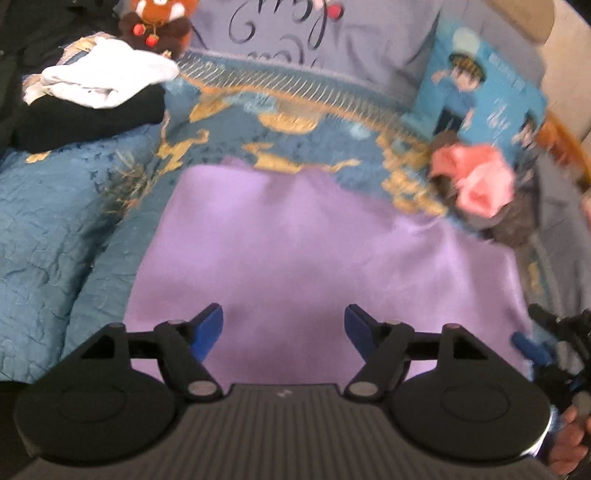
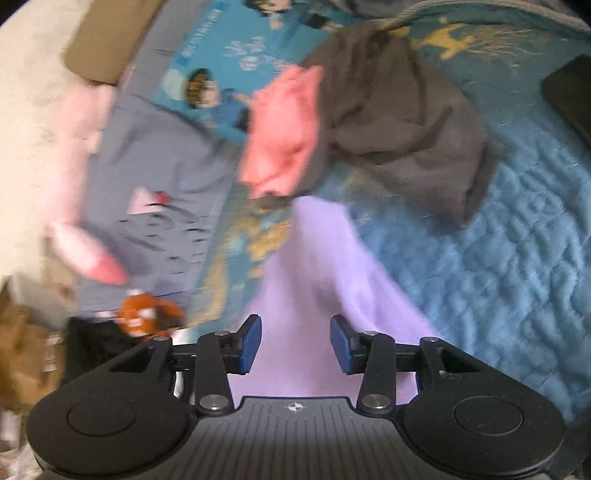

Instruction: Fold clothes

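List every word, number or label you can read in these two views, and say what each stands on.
Nothing reads clearly.
Grey pillow: dark cursive script, cut off and too blurred to read.
Blue cartoon cushion: pale characters along its edge, too small and blurred.
Right gripper base: only a small crosshair mark, no text.

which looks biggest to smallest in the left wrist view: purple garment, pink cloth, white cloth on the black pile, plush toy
1. purple garment, by far the largest, though it is also nearest the camera
2. white cloth
3. pink cloth, close to the white one and blurred, so that order is unsure
4. plush toy, smallest, partly cut off by the frame's top edge
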`<state>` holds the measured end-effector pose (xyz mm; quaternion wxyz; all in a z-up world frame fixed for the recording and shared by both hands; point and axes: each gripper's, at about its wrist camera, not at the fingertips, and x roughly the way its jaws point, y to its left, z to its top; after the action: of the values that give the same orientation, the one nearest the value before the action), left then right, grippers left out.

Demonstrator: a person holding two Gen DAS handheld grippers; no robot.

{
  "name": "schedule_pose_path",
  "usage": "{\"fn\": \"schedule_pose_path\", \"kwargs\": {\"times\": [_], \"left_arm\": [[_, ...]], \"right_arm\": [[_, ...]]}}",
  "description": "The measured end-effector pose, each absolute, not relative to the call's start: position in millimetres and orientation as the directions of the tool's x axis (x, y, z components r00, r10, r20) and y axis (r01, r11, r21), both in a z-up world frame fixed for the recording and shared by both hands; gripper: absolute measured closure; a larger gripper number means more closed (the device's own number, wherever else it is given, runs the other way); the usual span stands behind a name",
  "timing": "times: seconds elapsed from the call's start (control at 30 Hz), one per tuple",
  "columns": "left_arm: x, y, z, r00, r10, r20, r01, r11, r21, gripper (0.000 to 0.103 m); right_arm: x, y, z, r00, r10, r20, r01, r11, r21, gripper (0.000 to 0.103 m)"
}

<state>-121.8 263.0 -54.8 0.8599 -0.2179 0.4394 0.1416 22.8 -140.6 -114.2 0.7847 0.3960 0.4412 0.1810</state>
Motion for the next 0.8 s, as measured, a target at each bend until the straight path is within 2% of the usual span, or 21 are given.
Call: {"fn": "schedule_pose_path", "kwargs": {"times": [0.13,0.3,0.37,0.4,0.43,0.47,0.5,0.57,0.67,0.8], "left_arm": [[-115.8,264.3,-72.1,0.527,0.075,-0.847,-0.449,0.87,-0.203,0.023],[-108.4,265.9,-93.8,0.466,0.104,-0.879,-0.463,0.875,-0.142,0.02],[-106.2,267.2,-98.6,0.446,0.114,-0.888,-0.472,0.873,-0.125,0.02],[-106.8,269.1,-91.4,0.453,0.115,-0.884,-0.481,0.866,-0.134,0.02],[-107.0,270.0,-81.9,0.477,0.118,-0.871,-0.474,0.869,-0.142,0.02],[-107.0,269.0,-70.2,0.508,0.128,-0.852,-0.456,0.879,-0.14,0.019],[-105.9,268.4,-59.7,0.534,0.139,-0.834,-0.439,0.889,-0.133,0.013],[-99.5,270.0,-44.3,0.572,0.16,-0.804,-0.406,0.907,-0.109,0.008],[-82.2,282.2,-37.1,0.605,0.151,-0.782,-0.382,0.917,-0.118,0.008],[-57.7,299.2,-46.8,0.608,0.153,-0.779,-0.355,0.93,-0.095,0.008]], "right_arm": [[29.3,-141.7,-133.5,0.513,0.567,-0.644,0.079,0.716,0.694,0.103],[23.9,-144.3,-137.1,0.51,0.563,-0.651,0.034,0.743,0.669,0.103],[24.2,-146.4,-124.2,0.537,0.583,-0.609,0.012,0.717,0.697,0.098],[24.3,-147.5,-116.6,0.554,0.596,-0.581,-0.003,0.699,0.715,0.086],[24.4,-148.7,-108.9,0.571,0.608,-0.552,-0.018,0.682,0.731,0.07],[24.3,-147.9,-99.9,0.595,0.603,-0.532,-0.049,0.688,0.724,0.063],[24.0,-145.8,-89.9,0.623,0.587,-0.517,-0.089,0.71,0.699,0.055],[30.6,-137.4,-75.5,0.654,0.541,-0.528,-0.14,0.773,0.619,0.053],[51.5,-123.4,-73.6,0.658,0.497,-0.565,-0.167,0.829,0.534,0.053],[68.7,-94.3,-78.7,0.672,0.412,-0.616,-0.276,0.911,0.307,0.053]]}}
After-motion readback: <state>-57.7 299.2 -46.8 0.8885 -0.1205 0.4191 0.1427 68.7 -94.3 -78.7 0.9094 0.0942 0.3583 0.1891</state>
